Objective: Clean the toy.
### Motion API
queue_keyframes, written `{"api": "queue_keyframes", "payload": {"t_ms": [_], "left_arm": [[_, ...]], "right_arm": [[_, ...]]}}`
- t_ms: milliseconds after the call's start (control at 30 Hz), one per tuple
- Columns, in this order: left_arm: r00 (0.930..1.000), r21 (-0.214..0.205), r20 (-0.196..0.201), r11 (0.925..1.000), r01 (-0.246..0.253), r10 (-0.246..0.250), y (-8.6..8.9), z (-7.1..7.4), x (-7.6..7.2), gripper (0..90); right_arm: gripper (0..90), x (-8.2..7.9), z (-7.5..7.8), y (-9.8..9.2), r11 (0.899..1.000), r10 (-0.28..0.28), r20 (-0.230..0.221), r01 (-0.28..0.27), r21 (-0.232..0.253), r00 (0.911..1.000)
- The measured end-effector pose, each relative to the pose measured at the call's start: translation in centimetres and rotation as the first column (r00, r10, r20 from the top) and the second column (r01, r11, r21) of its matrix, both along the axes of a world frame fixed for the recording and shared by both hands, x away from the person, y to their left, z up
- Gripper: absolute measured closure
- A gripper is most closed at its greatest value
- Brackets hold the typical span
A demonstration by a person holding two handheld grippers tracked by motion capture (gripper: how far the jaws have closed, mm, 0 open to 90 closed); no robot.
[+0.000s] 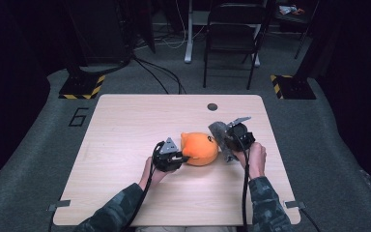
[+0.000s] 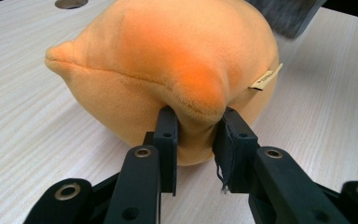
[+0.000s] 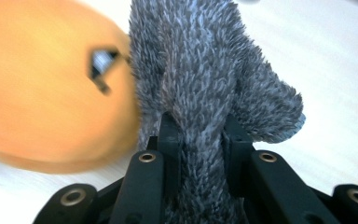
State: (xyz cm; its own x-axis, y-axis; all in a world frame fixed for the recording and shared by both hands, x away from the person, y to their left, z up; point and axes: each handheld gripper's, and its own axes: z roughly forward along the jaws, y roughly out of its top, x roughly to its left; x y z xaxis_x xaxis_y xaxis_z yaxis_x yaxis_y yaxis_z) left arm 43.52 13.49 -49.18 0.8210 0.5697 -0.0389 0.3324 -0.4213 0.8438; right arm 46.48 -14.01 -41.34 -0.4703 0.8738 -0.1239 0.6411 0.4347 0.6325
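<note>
Black jaws of the left gripper [image 2: 196, 135] pinch the orange plush toy [image 2: 168, 70], the right gripper [image 3: 200, 140] clamps a grey furry cloth [image 3: 205, 65]; either shallow pinch may slip.

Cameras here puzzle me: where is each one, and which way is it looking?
High view: above the person's side, looking forward and down on the table; forearms and hands enter from below.
Left gripper view: rides the left gripper, looking along its jaws, which pinch the orange plush toy.
Right gripper view: rides the right gripper, jaws clamped on grey furry fabric.
All share the orange toy.
</note>
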Motion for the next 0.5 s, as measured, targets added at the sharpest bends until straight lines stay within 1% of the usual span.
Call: {"api": "queue_keyframes", "payload": {"t_ms": [133, 167, 233, 267, 333, 367, 400, 433, 467, 500], "left_arm": [[1.0000, -0.006, 0.001, 1.0000, -0.002, 0.002, -0.1, 0.0, 0.0, 71.3], [1.0000, -0.006, 0.004, 1.0000, -0.003, 0.003, -0.1, 0.0, 0.1, 71.2], [0.9999, -0.010, 0.009, 0.9999, -0.009, 0.009, -0.1, -0.1, 0.1, 71.2], [1.0000, -0.008, 0.004, 0.9999, -0.007, 0.007, 0.0, -0.1, 0.1, 71.2], [0.9997, -0.011, 0.015, 0.9998, -0.017, 0.018, 0.0, -0.1, 0.0, 70.7], [0.9990, -0.001, 0.038, 0.9998, -0.021, 0.021, 0.0, -0.1, 0.0, 69.8], [0.9980, 0.011, 0.058, 0.9996, -0.025, 0.025, 0.0, -0.1, -0.1, 66.9], [0.9975, 0.017, 0.066, 0.9995, -0.026, 0.025, 0.1, 0.0, -0.1, 64.3], [0.9971, 0.013, 0.070, 0.9995, -0.029, 0.028, 0.1, 0.0, -0.2, 60.6], [0.9957, 0.014, 0.087, 0.9993, -0.035, 0.033, 0.0, 0.0, -0.2, 58.0]], "right_arm": [[73.9, -1.5, 2.7, 1.3, 0.997, 0.047, 0.066, -0.050, 0.056, 0.9967], [73.9, -1.8, 3.1, 1.6, 0.995, 0.076, 0.082, -0.081, 0.065, 0.9937], [73.9, -2.2, 3.5, 2.7, 0.991, 0.109, 0.085, -0.115, 0.063, 0.9904], [73.9, -2.3, 3.4, 3.2, 0.990, 0.131, 0.079, -0.135, 0.044, 0.9882], [73.9, -2.1, 2.5, 4.0, 0.987, 0.157, 0.052, -0.158, 0.024, 0.9863], [73.9, -1.9, 1.8, 4.4, 0.988, 0.153, 0.030, -0.153, 0.009, 0.9878], [73.9, -1.6, 0.7, 4.6, 0.988, 0.156, 0.004, -0.156, -0.017, 0.9878], [73.9, -1.4, 0.1, 4.6, 0.988, 0.151, -0.002, -0.150, -0.026, 0.9886], [74.0, -1.3, -0.5, 4.7, 0.991, 0.130, -0.008, -0.130, -0.025, 0.9915], [74.0, -1.0, -1.0, 4.5, 0.991, 0.131, 0.001, -0.131, -0.021, 0.9914]]}}
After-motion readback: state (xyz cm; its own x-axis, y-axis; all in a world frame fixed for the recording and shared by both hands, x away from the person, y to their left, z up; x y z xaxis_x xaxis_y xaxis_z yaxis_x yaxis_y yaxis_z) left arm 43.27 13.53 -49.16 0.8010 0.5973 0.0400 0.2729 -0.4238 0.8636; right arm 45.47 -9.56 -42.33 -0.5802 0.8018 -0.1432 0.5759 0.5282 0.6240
